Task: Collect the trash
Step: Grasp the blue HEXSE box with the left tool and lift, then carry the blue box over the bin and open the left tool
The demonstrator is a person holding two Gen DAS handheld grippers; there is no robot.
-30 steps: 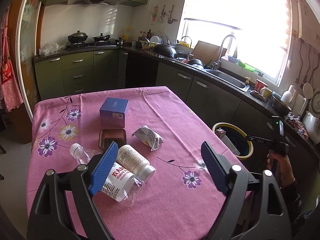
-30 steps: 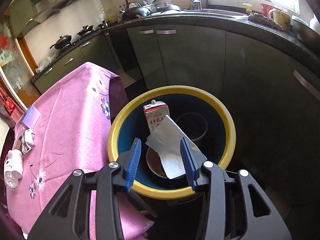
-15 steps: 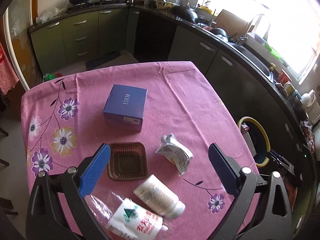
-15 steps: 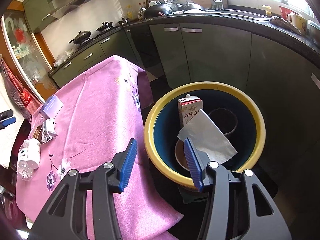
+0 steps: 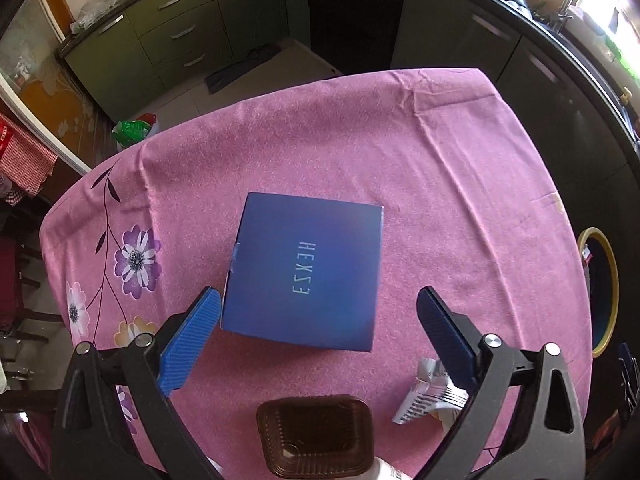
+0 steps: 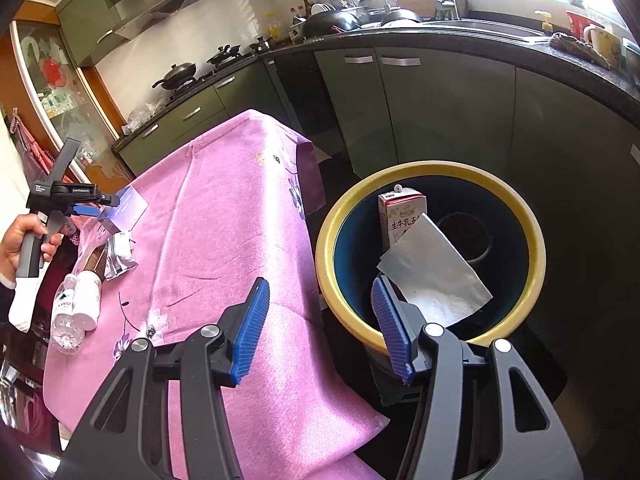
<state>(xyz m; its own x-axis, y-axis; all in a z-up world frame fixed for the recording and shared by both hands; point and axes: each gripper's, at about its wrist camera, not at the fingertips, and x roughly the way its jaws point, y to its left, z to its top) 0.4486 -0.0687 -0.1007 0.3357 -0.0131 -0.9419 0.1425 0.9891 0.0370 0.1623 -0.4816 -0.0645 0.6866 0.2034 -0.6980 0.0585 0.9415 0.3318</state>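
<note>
Squarely below the wide-spread left gripper (image 5: 318, 338): dark-blue square box (image 5: 306, 280).

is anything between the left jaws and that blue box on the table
Nothing visible. The left gripper is open, and the blue box lies straight ahead of its jaws on the pink tablecloth. The brown tray sits nearer the camera, out of the way.

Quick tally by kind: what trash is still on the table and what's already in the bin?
On table:
Blue box: 1
Brown plastic tray: 1
Crumpled foil packet: 1
White pill bottle: 1
Clear water bottle: 1
In bin:
Milk carton: 1
Silver pouch: 1
Total: 7
</note>
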